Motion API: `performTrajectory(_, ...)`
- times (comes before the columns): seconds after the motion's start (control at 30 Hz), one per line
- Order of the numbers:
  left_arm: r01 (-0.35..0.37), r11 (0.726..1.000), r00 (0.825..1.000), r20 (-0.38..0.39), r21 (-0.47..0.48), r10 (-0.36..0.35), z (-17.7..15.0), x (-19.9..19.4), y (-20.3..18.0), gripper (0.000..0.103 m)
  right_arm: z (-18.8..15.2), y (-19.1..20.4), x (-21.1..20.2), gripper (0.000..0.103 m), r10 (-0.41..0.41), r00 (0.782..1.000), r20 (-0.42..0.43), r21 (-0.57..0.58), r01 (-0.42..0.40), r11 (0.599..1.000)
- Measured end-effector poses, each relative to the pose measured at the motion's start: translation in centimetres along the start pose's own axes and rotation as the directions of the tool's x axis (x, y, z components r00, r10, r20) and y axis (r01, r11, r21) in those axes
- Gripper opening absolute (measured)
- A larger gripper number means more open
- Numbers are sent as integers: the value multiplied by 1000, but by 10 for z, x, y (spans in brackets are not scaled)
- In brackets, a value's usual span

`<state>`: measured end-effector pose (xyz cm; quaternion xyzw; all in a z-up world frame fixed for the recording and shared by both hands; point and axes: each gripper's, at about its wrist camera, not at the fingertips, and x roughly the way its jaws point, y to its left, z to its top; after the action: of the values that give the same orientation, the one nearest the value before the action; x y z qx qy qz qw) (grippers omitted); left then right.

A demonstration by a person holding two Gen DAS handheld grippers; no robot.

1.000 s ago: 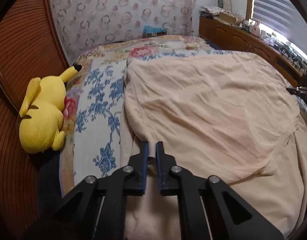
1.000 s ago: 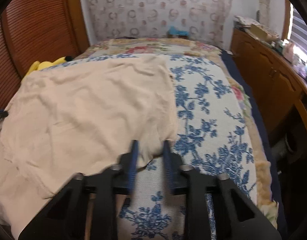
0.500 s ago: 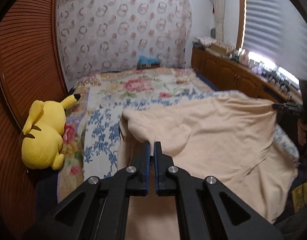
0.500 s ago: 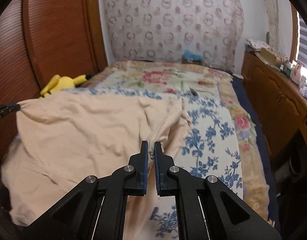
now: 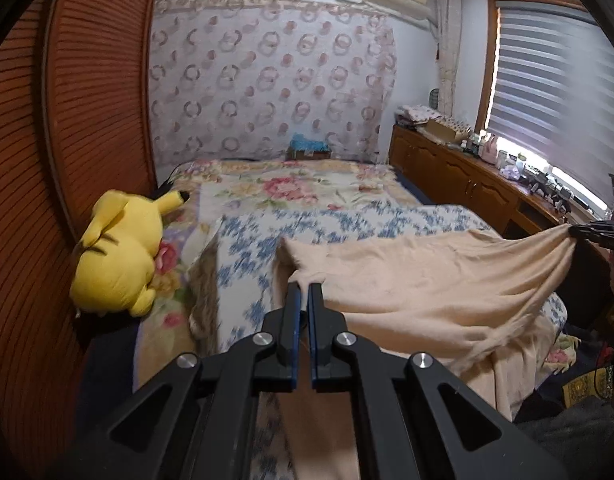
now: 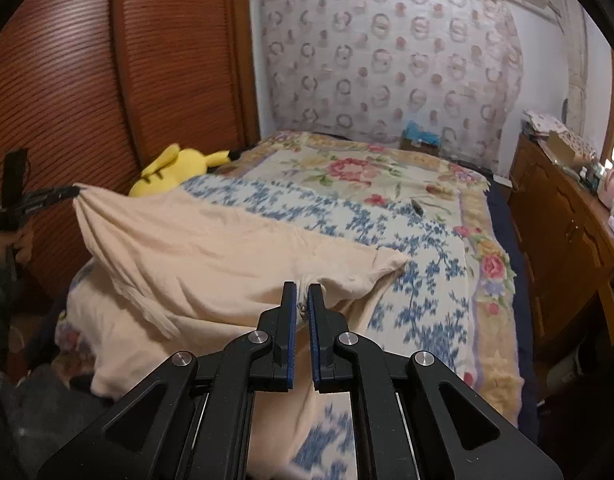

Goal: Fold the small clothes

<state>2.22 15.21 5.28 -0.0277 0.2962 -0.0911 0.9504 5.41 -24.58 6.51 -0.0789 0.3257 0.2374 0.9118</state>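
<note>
A cream garment is stretched in the air above the bed, one corner in each gripper. My left gripper is shut on its left corner, and the cloth bunches at the fingertips. My right gripper is shut on the opposite corner. Each gripper also appears in the other's view: the right gripper at the far right edge, the left gripper at the far left with a hand behind it. The garment's lower part hangs down over the near end of the bed.
The bed carries a blue-flowered cover and a floral blanket. A yellow plush toy lies at the bed's left edge by a slatted wooden door. A wooden cabinet with clutter runs under the window at right.
Both grippers closed on the garment's corners and rose, lifting the cloth off the bed and pulling it taut between them. Both views now look further across the room.
</note>
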Motion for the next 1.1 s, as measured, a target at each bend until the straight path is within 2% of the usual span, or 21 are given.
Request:
performTrajectory(0.2,-47,999,993,-111,20,49,-36,19,2,2,-43,9,13,5,8,993,-122,12,-7,1000)
performTrajectory(0.3,-29,999,989,-146,26,32,-47,28,0,8,-54,6,26,20,-25,984,-174,-3,25,1000)
performTrajectory(0.33,-26,999,988,-149,27,29,-48,29,-1,11,-55,3,30,22,-25,983,-182,5,27,1000)
performTrajectory(0.5,36,998,990,-139,44,-29,-41,35,-14,45,-50,-7,34,30,-44,987,-157,21,48,999)
performTrajectory(0.6,69,996,988,-139,50,-62,-34,47,-23,58,-43,-11,40,42,-53,990,-131,20,57,998)
performTrajectory(0.73,95,992,982,-173,77,-80,-22,76,-32,58,-33,-25,63,48,-59,992,-111,33,63,997)
performTrajectory(1.1,47,996,975,-220,80,-28,13,158,-22,58,-8,-95,167,49,-87,984,-153,136,108,985)
